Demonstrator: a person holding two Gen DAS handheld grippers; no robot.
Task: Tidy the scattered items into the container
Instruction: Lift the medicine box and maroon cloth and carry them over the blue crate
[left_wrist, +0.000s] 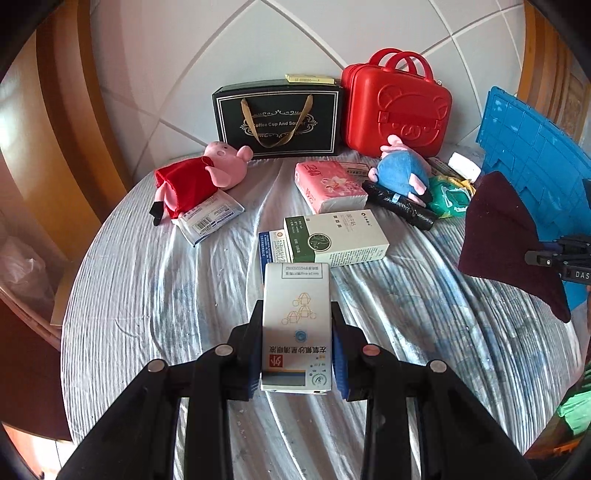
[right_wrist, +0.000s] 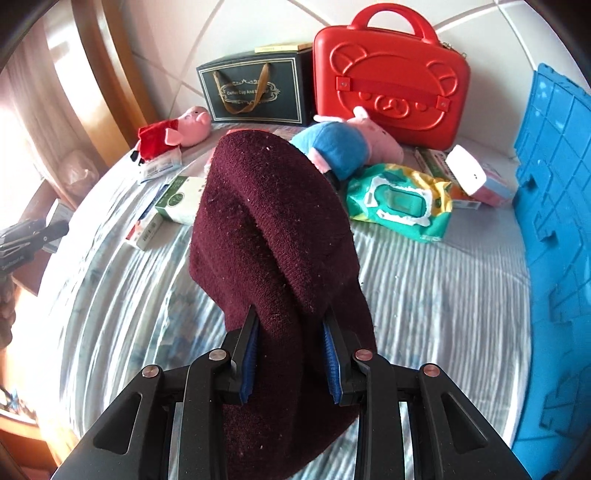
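Observation:
My left gripper is shut on a white medicine box with gold hexagons, held above the striped cloth. My right gripper is shut on a maroon knitted hat, which hangs in the air and also shows at the right of the left wrist view as the maroon hat. The blue crate stands at the table's right edge; its ribbed wall rises behind the hat. Scattered on the cloth are a green-and-white box, a pink tissue pack and a green wipes pack.
A pig plush in a red dress lies far left, a pig plush in blue beside the wipes. A red bear-face case and a black gift bag stand at the back by the wall. A black roll lies near the tissues.

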